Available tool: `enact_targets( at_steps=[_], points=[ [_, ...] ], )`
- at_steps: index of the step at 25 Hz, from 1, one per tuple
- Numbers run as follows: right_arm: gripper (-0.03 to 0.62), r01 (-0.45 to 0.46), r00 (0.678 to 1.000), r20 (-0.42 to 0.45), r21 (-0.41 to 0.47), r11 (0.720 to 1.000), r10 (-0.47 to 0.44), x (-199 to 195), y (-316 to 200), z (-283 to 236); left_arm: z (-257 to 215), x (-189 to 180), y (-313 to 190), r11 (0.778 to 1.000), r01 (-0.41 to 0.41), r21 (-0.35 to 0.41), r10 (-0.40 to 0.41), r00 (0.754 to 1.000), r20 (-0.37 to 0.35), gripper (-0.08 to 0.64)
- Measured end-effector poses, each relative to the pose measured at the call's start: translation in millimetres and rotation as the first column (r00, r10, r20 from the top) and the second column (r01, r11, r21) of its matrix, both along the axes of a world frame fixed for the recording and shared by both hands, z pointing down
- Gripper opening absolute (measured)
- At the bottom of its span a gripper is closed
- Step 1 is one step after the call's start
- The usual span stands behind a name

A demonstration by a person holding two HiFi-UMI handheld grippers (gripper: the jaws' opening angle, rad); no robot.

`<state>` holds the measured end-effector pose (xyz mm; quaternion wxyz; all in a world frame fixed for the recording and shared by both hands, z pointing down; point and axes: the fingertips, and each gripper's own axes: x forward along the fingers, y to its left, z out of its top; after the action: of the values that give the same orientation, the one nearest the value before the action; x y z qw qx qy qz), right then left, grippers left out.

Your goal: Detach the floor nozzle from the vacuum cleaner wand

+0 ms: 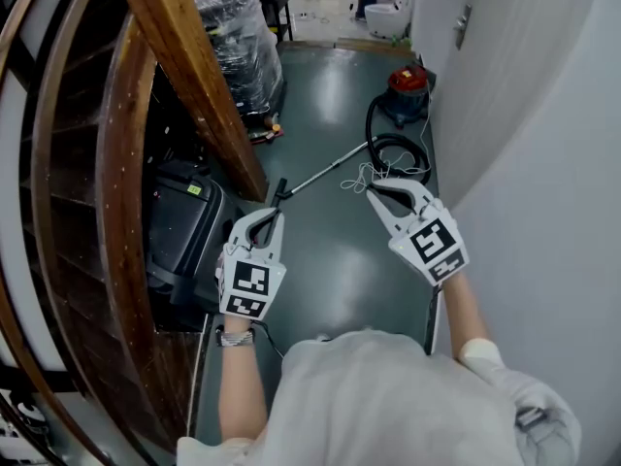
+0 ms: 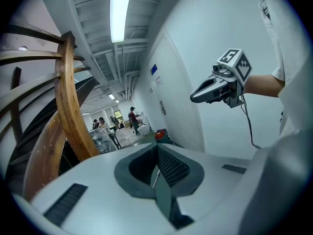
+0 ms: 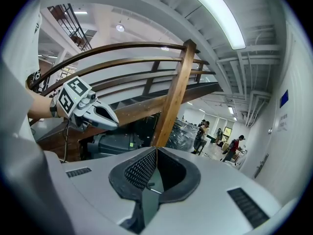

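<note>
Head view: I have left gripper [image 1: 279, 214] and right gripper [image 1: 373, 191] both clenched, empty. Floor nozzle [image 1: 280, 191] lies just ahead of left tip, with wand [image 1: 325, 174] running away between them. Wall [image 1: 543, 163] is close right, beam [image 1: 194, 76] and black case [image 1: 184, 231] close left.

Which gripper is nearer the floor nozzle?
The left gripper: the floor nozzle lies just beyond its tip, while the right gripper points toward the black hose.
</note>
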<state>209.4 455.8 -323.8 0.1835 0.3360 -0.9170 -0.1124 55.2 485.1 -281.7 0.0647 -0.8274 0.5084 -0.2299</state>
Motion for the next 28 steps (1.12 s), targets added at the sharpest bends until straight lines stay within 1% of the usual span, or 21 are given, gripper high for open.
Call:
enact_targets(
  at_steps=[4, 8, 14, 17, 23, 26, 28],
  points=[
    [0.029, -0.008, 1.000, -0.006, -0.005, 1.000, 0.008, -12.8, 4.3, 5.3, 5.2, -14.0, 5.3, 1.000, -0.002, -0.009, 0.002, 1.000, -0.001, 0.002],
    [0.029, -0.051, 0.997, -0.063, 0.013, 0.999, 0.052, -24.8, 9.1, 13.4, 14.4, -31.2, 11.5, 1.000, -0.010, -0.019, 0.011, 1.000, 0.017, 0.002],
    [0.029, -0.081, 0.993, -0.094, -0.031, 0.996, 0.077, -43.8, 15.8, 29.0, 27.8, -55.9, 16.0, 0.999, -0.034, -0.040, 0.034, 0.999, 0.010, 0.002],
    [0.029, -0.090, 0.990, -0.115, -0.042, 0.995, 0.085, -52.6, 13.7, 36.5, 32.1, -65.4, 13.1, 0.998, -0.041, -0.046, 0.040, 0.999, -0.009, 0.002],
    [0.029, -0.078, 0.990, -0.122, -0.022, 0.997, 0.075, -70.3, -8.0, 35.9, 38.9, -79.8, -9.3, 0.998, -0.043, -0.054, 0.043, 0.999, -0.006, 0.002],
    [0.029, -0.075, 0.989, -0.132, -0.003, 0.997, 0.074, -76.4, -29.1, 37.3, 40.7, -85.5, -28.2, 0.998, -0.037, -0.056, 0.038, 0.999, 0.002, 0.002],
    [0.029, -0.064, 0.991, -0.118, -0.001, 0.998, 0.064, -79.2, -46.6, 36.9, 41.5, -87.9, -43.7, 0.998, -0.031, -0.054, 0.032, 0.999, 0.012, 0.002]
  ],
)
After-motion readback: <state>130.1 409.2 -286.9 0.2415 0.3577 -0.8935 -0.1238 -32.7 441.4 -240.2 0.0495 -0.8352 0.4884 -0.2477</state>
